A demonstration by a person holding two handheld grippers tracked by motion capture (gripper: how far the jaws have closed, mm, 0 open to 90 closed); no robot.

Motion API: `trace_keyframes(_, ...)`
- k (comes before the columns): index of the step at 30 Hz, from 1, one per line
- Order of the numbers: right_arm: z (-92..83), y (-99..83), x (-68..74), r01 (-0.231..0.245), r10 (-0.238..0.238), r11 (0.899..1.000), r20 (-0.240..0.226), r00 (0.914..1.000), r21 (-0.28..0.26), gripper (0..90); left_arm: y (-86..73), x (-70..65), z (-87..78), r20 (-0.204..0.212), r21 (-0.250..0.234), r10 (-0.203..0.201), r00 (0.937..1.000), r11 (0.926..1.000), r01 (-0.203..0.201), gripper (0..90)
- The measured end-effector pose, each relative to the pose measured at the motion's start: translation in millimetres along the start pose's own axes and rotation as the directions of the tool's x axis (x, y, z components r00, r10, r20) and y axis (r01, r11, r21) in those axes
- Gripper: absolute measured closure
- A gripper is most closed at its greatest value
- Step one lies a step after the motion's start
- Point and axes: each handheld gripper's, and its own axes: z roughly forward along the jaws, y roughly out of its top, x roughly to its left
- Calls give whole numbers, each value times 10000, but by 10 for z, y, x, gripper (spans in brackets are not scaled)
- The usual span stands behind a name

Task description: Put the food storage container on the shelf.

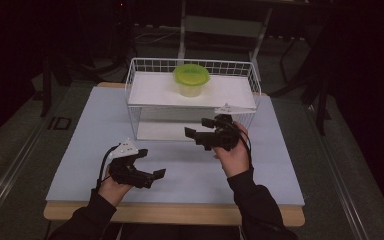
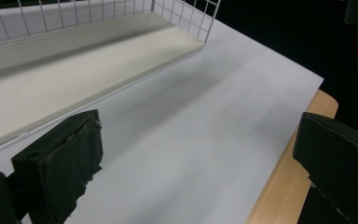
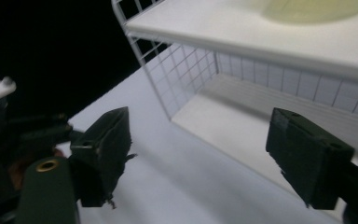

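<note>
On the pale blue table (image 1: 180, 165), toward twelve o'clock, stands my white wire rack (image 1: 192, 90), two shelves deep. Its top shelf carries the green bowl (image 1: 191, 79), sitting upright near the middle, at roughly eleven o'clock from my right gripper (image 1: 200, 128). That gripper hovers before the rack's lower shelf, jaws spread wide and empty. My left gripper (image 1: 150, 165) rests at seven o'clock, jaws likewise wide with nothing between them. I judge the bowl to be light, stiff plastic, somewhat slick; pinching its flared rim at the near edge looks safest.
</note>
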Motion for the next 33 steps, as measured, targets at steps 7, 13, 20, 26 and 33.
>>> trace_keyframes(7, -20, -315, 17, 515, -522, 9979, 167, 9985, 396, 199, -67, -7, -2, 70, 129, 91, 9999, 9999, -92, 24)
trace_keyframes(13, -63, -521, -14, 894, -917, 9942, 357, 9951, 600, 197, -105, -18, -8, 174, 284, 332, 9993, 9990, -337, 24)
trace_keyframes(20, -146, -758, -69, 1113, -1159, 9896, 464, 9922, 910, 192, -176, -4, -29, 51, 494, 608, 9981, 9969, -610, 24)
trace_keyframes(26, -230, -975, -162, 1040, -1100, 9876, 459, 9929, 1174, 192, -235, 10, -62, 9, 735, 655, 9978, 9951, -654, 24)
trace_keyframes(33, -389, -1137, -244, 914, -997, 9870, 583, 9933, 1320, 183, -293, 23, -82, -10, 871, 676, 9977, 9939, -673, 24)
